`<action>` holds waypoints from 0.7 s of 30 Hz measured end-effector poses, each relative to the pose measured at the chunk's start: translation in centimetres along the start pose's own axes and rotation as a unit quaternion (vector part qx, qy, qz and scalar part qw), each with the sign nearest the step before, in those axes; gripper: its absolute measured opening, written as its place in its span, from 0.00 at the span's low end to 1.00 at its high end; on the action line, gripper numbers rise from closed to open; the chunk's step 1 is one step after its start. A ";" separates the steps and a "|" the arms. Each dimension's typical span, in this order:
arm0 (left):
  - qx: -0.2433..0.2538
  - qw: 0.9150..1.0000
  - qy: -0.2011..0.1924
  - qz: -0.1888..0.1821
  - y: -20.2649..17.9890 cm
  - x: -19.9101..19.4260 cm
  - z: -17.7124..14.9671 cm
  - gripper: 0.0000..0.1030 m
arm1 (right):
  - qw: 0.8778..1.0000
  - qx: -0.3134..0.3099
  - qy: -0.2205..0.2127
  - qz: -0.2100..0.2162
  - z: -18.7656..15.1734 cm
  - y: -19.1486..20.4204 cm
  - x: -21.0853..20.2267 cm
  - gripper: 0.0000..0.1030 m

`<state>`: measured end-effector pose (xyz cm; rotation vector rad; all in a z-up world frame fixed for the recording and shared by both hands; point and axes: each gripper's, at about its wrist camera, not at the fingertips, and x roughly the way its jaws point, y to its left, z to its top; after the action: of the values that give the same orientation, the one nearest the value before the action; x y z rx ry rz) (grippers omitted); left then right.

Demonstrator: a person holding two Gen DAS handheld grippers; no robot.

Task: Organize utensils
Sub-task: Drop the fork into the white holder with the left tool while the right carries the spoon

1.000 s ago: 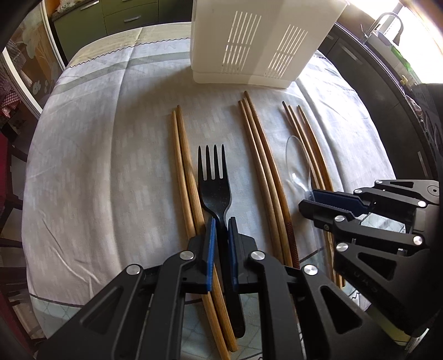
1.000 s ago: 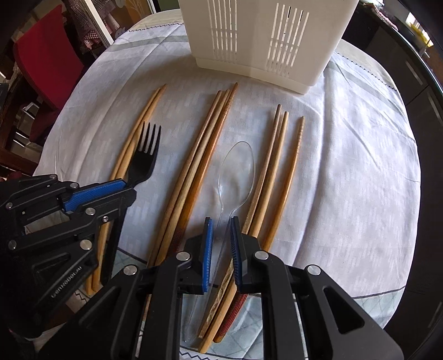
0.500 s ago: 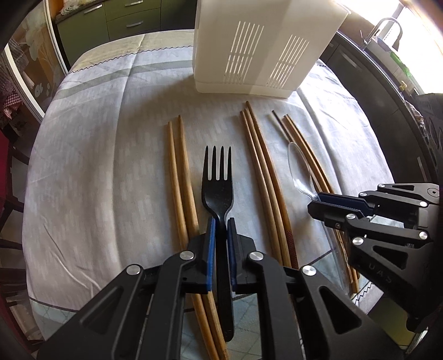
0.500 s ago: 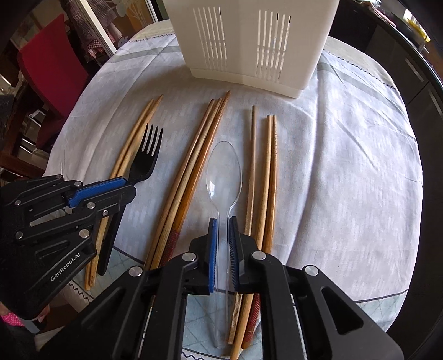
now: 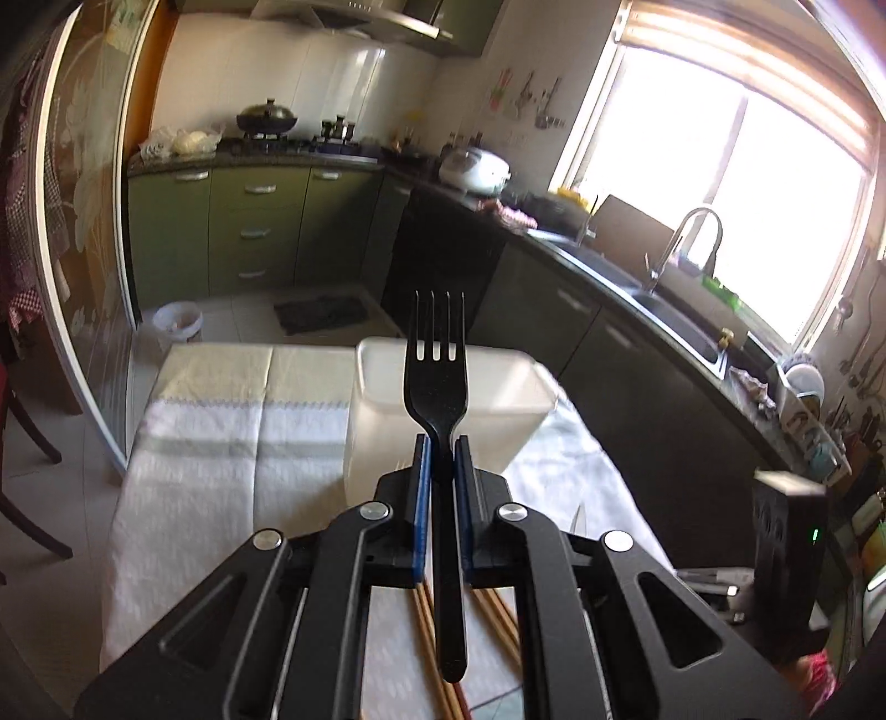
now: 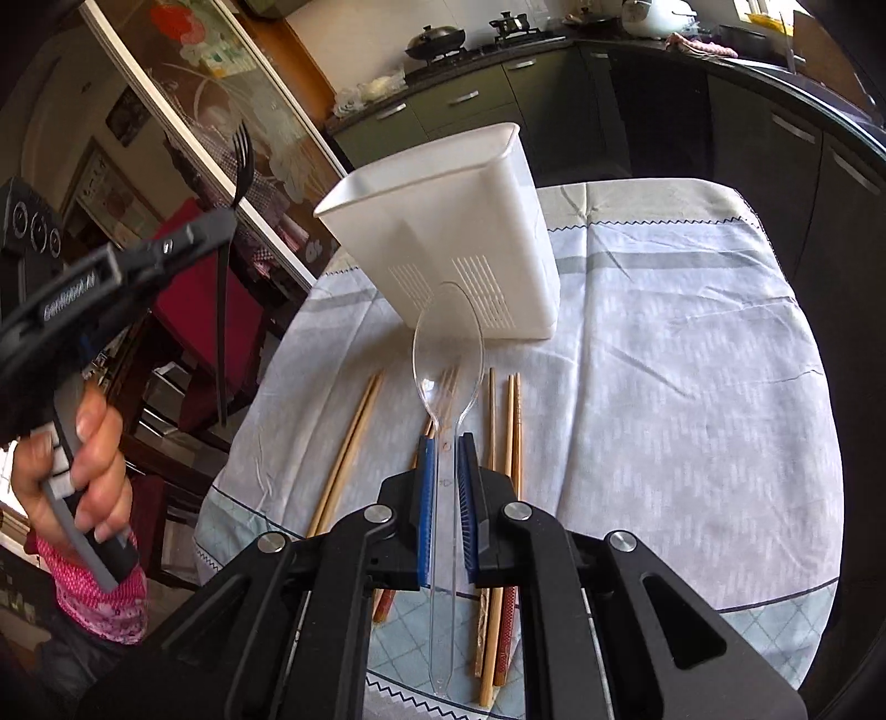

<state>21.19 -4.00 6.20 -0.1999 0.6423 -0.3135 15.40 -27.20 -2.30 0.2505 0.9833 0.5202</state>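
Green kitchen cabinets ring a cloth-covered desk point(image 6: 692, 343) where both utensils have just left the cloth — the left hand-held gripper point(image 5: 440, 459) grips the black fork point(image 5: 437, 382) upright, the right hand-held gripper point(image 6: 443, 465) pinches the clear spoon point(image 6: 448, 343). Chopsticks point(image 6: 346, 443) remain lying flat — likely next, both go into the white caddy point(image 6: 443, 232).

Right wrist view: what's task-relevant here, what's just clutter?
Job:
- clear spoon, in right claw
- black fork, in left claw
- chopsticks on the tablecloth
- white utensil holder

Lying about:
- red chair
- wok on stove
- rice cooker
- faucet
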 end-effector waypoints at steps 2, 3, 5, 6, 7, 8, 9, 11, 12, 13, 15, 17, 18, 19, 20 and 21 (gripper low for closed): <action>0.007 0.999 -0.046 0.000 -0.6 0.3 2.8 0.08 | 1.000 -0.004 -0.013 0.003 -0.1 -0.1 -0.7 0.09; 0.012 0.998 -0.067 -0.002 -1.0 0.6 3.9 0.08 | 1.000 -0.008 -0.018 0.002 -0.2 -0.2 -0.9 0.09; 0.026 0.993 -0.113 0.009 -1.7 1.6 5.7 0.08 | 1.000 -0.012 -0.025 0.004 -0.5 -0.4 -1.3 0.09; 0.034 0.990 -0.132 0.017 -2.1 2.2 6.1 0.08 | 1.000 -0.014 -0.028 0.006 -0.5 -0.3 -1.5 0.09; 0.041 0.988 -0.147 0.024 -2.5 2.7 6.4 0.08 | 0.999 -0.016 -0.030 0.007 -0.4 -0.3 -1.5 0.09; 0.047 0.985 -0.162 0.030 -2.7 3.3 6.6 0.08 | 0.999 -0.020 -0.034 0.006 -0.4 -0.3 -1.7 0.09; 0.055 0.982 -0.174 0.037 -2.9 4.2 6.5 0.08 | 0.999 -0.023 -0.039 0.005 -0.4 -0.4 -1.9 0.09; 0.073 0.978 -0.189 0.052 -3.2 5.5 6.2 0.08 | 0.998 -0.031 -0.050 0.005 -0.4 -0.1 -2.4 0.09; 0.082 0.976 -0.191 0.059 -3.3 6.3 5.9 0.08 | 0.998 -0.034 -0.057 0.004 -0.3 0.0 -2.7 0.09; 0.088 0.975 -0.192 0.065 -3.3 6.9 5.4 0.08 | 0.997 -0.037 -0.064 0.003 -0.1 0.1 -3.0 0.09; 0.092 0.975 -0.187 0.073 -3.2 7.9 4.6 0.08 | 0.996 -0.041 -0.081 0.004 0.3 0.4 -3.8 0.09; 0.092 0.976 -0.180 0.077 -2.7 8.4 3.5 0.08 | 0.994 -0.044 -0.100 0.000 1.1 0.5 -4.5 0.09; 0.092 0.977 -0.174 0.080 -2.6 8.7 3.2 0.09 | 0.993 -0.045 -0.111 -0.002 1.6 0.6 -4.8 0.09; 0.092 0.978 -0.167 0.083 -2.3 9.0 2.8 0.09 | 0.992 -0.045 -0.120 -0.001 2.2 0.7 -5.2 0.09; 0.092 0.979 -0.160 0.085 -2.0 9.2 2.5 0.09 | 0.991 -0.044 -0.129 0.000 2.9 0.8 -5.5 0.09; 0.092 0.980 -0.152 0.087 -1.9 9.5 2.3 0.09 | 0.989 -0.047 -0.139 -0.001 3.6 1.1 -5.7 0.09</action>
<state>29.37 -8.85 3.25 -0.0127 0.3232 -0.1677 15.57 -29.16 4.30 0.2297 0.6865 0.5130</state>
